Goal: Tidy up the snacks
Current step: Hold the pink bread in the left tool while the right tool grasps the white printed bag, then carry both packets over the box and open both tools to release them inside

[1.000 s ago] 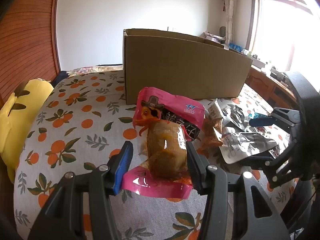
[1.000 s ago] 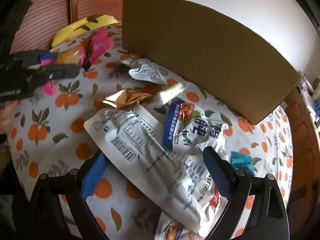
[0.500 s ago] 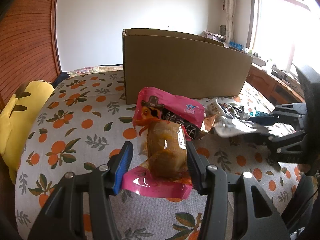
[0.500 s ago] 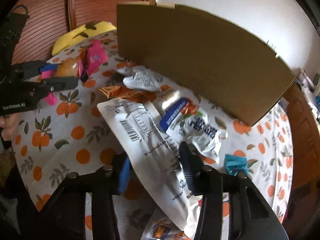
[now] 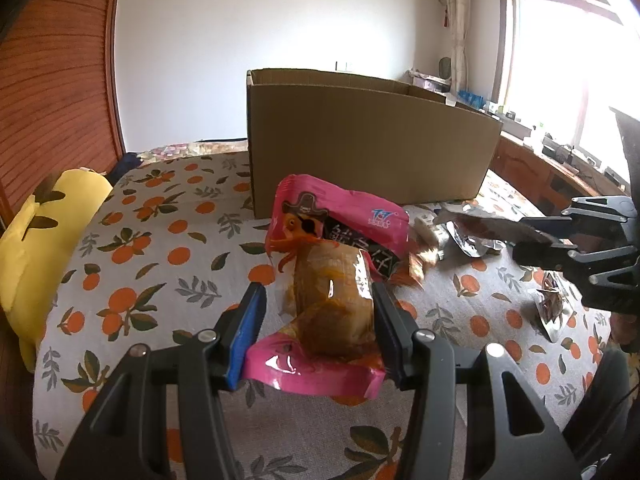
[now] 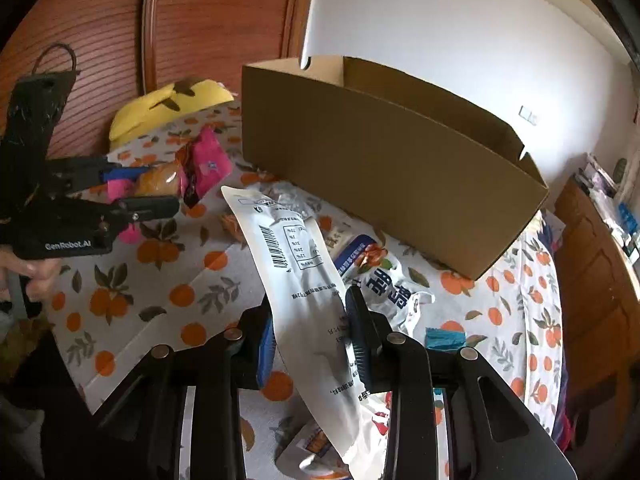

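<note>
Above the bedspread, left gripper clamping pink snack, right gripper pinching white pouch

A home bedroom: a bed under an orange-print sheet, a yellow plush pillow at its edge, wood-panelled wardrobe doors, a curtained window behind.

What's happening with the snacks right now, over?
Left gripper shut on pink snack pack. Right gripper shut on long white pouch, lifted. Cardboard box ahead, open top. More packets lie loose before it.
</note>
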`<state>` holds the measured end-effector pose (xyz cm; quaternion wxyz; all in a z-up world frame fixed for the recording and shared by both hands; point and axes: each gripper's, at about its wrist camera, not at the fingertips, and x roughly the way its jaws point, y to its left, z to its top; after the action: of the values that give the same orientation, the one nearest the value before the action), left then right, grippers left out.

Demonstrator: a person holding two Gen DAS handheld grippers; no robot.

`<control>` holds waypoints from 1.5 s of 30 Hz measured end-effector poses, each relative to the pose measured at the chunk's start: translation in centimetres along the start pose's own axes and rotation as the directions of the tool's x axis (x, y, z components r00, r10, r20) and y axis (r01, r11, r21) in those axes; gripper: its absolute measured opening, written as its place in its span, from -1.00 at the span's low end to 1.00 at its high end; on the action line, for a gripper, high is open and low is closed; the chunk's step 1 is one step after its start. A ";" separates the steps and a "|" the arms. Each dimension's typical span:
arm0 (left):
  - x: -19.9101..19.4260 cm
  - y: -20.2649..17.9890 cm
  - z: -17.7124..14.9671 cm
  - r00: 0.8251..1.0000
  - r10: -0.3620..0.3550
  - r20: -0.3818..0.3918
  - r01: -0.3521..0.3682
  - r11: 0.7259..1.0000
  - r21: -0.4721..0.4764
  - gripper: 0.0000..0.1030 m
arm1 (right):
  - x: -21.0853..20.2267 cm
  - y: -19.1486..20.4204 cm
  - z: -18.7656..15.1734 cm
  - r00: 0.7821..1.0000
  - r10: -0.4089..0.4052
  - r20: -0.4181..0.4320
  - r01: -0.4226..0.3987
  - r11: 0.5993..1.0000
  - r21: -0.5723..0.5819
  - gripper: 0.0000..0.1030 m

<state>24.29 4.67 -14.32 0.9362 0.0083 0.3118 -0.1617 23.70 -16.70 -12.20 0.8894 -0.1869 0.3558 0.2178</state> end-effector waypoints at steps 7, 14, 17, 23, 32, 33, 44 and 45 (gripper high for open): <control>-0.2 0.1 0.1 1.000 -0.010 0.010 0.010 1.000 -0.001 0.00 | -1.4 0.1 0.4 0.999 -0.012 0.031 0.012 1.000 0.021 -0.39; -0.2 0.5 0.4 1.000 -0.024 0.002 0.024 0.999 -0.028 -0.01 | -2.6 0.0 0.2 0.999 -0.023 0.046 0.020 0.997 0.079 -0.39; -0.3 0.4 0.3 1.000 -0.023 0.003 0.023 0.999 -0.025 0.00 | -2.9 -0.1 0.0 0.998 -0.025 0.055 0.020 0.995 0.097 -0.39; -0.5 0.3 0.5 1.000 -0.031 -0.002 0.031 0.999 -0.025 0.00 | -3.7 -0.4 0.0 0.997 -0.028 0.066 0.020 0.991 0.130 -0.38; -1.5 -0.8 2.7 0.997 -0.071 -0.025 0.070 0.997 -0.029 0.00 | -5.9 -1.1 1.2 0.993 -0.029 0.117 0.011 0.988 0.154 -0.38; -1.7 -0.9 3.0 0.997 -0.077 -0.022 0.077 0.997 -0.025 0.00 | -6.1 -1.2 1.4 0.992 -0.029 0.122 0.010 0.988 0.156 -0.38; -2.6 -3.6 9.0 0.989 -0.139 0.047 0.135 0.988 0.079 0.00 | -6.6 -3.0 3.2 0.988 -0.046 0.148 0.020 0.985 0.173 -0.38; -2.4 -3.8 9.6 0.988 -0.143 0.053 0.138 0.986 0.089 0.00 | -6.6 -3.3 3.4 0.988 -0.047 0.150 0.021 0.984 0.175 -0.38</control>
<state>26.89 0.64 -4.81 0.9301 0.0212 0.2767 -0.2408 23.00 -19.47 -4.55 0.9306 -0.0980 0.3007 0.1845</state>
